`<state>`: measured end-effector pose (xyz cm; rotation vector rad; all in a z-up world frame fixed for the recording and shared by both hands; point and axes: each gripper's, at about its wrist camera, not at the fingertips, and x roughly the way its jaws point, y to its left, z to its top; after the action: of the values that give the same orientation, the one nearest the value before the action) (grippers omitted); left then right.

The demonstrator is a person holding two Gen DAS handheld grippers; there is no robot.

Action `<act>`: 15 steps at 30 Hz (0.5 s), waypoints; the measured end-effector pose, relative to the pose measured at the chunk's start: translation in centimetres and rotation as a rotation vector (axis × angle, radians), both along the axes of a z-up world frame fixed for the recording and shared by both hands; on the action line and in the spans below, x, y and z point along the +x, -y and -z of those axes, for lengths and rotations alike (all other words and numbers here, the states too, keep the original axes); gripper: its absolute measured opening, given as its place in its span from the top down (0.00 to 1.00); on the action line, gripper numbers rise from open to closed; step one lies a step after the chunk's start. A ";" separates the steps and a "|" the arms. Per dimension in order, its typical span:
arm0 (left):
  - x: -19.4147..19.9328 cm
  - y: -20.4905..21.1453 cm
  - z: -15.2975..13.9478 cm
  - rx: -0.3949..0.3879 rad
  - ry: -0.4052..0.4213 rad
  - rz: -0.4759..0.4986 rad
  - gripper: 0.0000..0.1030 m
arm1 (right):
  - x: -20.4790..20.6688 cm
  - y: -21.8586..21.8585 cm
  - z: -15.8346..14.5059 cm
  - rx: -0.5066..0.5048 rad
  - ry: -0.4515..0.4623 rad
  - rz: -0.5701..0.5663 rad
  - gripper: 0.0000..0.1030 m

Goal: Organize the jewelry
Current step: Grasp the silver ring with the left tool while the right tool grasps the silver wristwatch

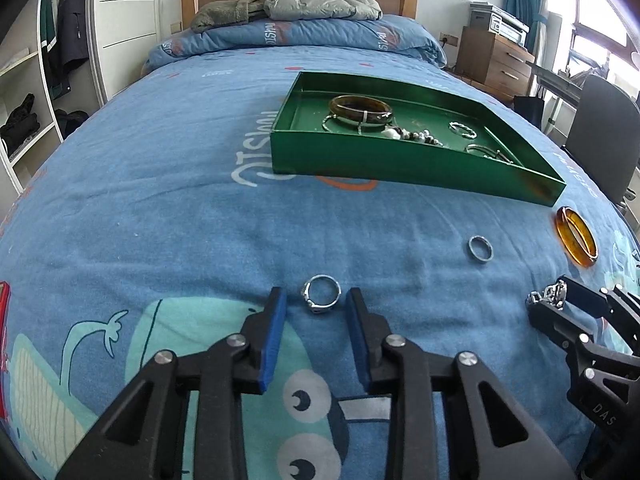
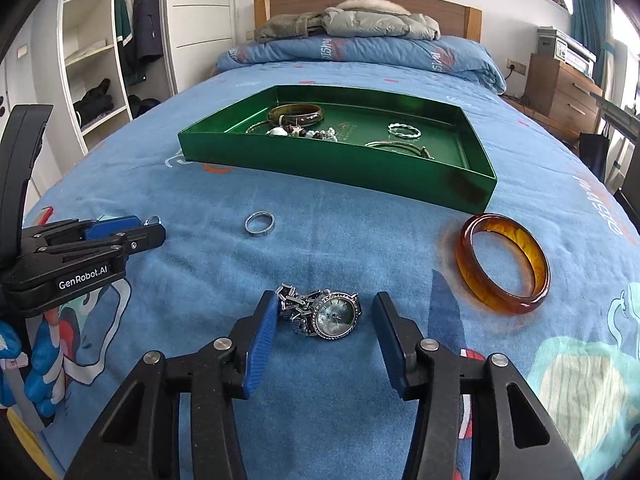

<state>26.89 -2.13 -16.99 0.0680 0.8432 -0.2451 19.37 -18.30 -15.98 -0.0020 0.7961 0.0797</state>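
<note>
A green tray [image 1: 400,162] [image 2: 328,170] lies on the blue bedspread and holds a brown bangle [image 1: 360,110], beads and silver bracelets. My left gripper [image 1: 318,300] is open, its blue pads either side of a silver ring [image 1: 321,294] on the bed. My right gripper [image 2: 326,312] is open around a silver watch [image 2: 324,314] lying on the bed. A plain silver ring [image 1: 480,249] [image 2: 259,224] and an amber bangle [image 1: 576,236] [image 2: 504,264] lie loose in front of the tray. The left gripper also shows in the right wrist view [image 2: 154,226].
The bed's pillow end carries a folded duvet and grey jackets [image 1: 316,4]. An open wardrobe [image 2: 100,60] stands left. A wooden bedside cabinet [image 1: 494,58] and a dark chair [image 1: 604,128] stand right of the bed.
</note>
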 end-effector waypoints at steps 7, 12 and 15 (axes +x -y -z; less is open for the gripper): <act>-0.2 0.1 0.0 0.007 0.007 0.007 0.83 | -0.2 0.2 0.0 0.019 0.000 -0.019 0.75; -0.2 -0.2 -0.2 -0.009 0.004 0.009 0.83 | -0.4 0.8 0.1 0.078 0.005 -0.031 0.83; -0.4 -0.5 -0.5 -0.023 -0.002 0.009 0.83 | -0.6 1.0 0.0 0.098 0.008 -0.045 0.84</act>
<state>26.47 -1.65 -16.51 0.0500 0.8416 -0.2633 18.79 -19.26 -15.94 0.0726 0.7834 0.1607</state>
